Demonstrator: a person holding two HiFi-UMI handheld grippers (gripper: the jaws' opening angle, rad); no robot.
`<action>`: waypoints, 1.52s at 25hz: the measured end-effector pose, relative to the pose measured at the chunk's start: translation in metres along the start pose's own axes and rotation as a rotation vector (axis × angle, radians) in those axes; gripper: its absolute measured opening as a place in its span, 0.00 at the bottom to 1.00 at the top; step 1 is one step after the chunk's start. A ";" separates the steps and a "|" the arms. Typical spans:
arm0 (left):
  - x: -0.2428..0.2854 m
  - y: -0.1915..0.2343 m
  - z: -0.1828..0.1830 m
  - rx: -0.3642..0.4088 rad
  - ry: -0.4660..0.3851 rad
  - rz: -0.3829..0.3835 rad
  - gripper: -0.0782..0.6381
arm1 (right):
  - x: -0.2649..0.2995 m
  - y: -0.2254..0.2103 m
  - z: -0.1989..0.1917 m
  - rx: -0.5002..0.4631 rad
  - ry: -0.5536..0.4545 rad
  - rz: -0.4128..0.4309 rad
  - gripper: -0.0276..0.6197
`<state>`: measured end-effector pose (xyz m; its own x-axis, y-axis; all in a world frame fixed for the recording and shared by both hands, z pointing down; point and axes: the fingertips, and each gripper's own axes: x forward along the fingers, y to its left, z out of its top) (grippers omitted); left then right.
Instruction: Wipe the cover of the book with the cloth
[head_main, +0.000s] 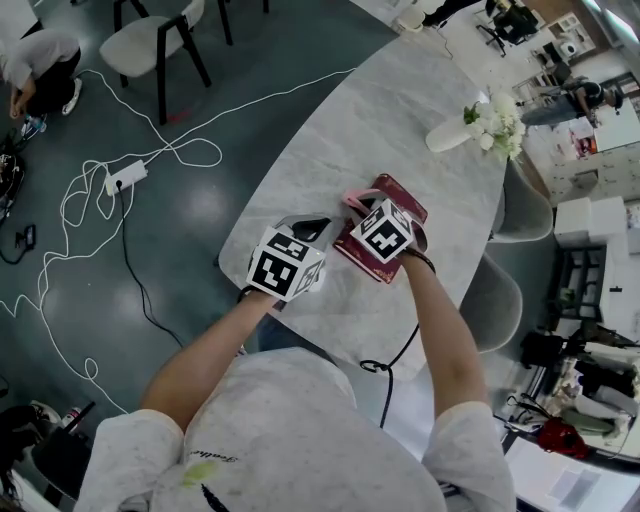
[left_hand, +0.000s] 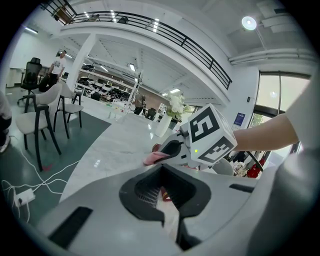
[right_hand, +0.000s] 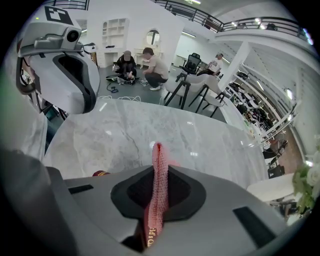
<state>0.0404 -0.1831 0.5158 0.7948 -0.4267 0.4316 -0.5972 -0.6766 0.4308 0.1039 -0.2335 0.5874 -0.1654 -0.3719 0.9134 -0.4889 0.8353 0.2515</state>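
A dark red book (head_main: 402, 204) lies near the front edge of the marble table (head_main: 350, 120). My right gripper (head_main: 360, 206) is shut on a pink mesh cloth (head_main: 354, 197) over the book's left part. In the right gripper view the cloth (right_hand: 156, 200) stands pinched between the jaws of this gripper (right_hand: 157, 172). My left gripper (head_main: 320, 231) sits at the book's near-left corner. In the left gripper view its jaws (left_hand: 161, 174) are nearly together, with a sliver of the red book (left_hand: 162, 193) between them. That view also has the right gripper (left_hand: 164, 153) and the cloth (left_hand: 154, 158) just ahead.
A white vase of flowers (head_main: 490, 124) stands at the table's far right. Grey chairs (head_main: 520, 212) line the right side. White and black cables (head_main: 125, 178) run over the floor on the left. A black cable (head_main: 388, 362) hangs over the table's front edge.
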 end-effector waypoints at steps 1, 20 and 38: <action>0.000 -0.001 0.000 0.000 0.000 -0.001 0.12 | 0.000 0.001 0.000 0.000 0.001 0.001 0.07; -0.013 -0.006 -0.003 0.007 -0.010 -0.005 0.12 | -0.004 0.021 0.003 -0.009 0.005 0.014 0.07; -0.031 -0.009 -0.005 0.017 -0.025 0.003 0.12 | -0.010 0.041 0.007 -0.021 0.010 0.025 0.07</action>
<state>0.0204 -0.1607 0.5025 0.7959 -0.4432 0.4125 -0.5974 -0.6855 0.4161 0.0791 -0.1982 0.5865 -0.1689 -0.3468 0.9226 -0.4662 0.8528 0.2351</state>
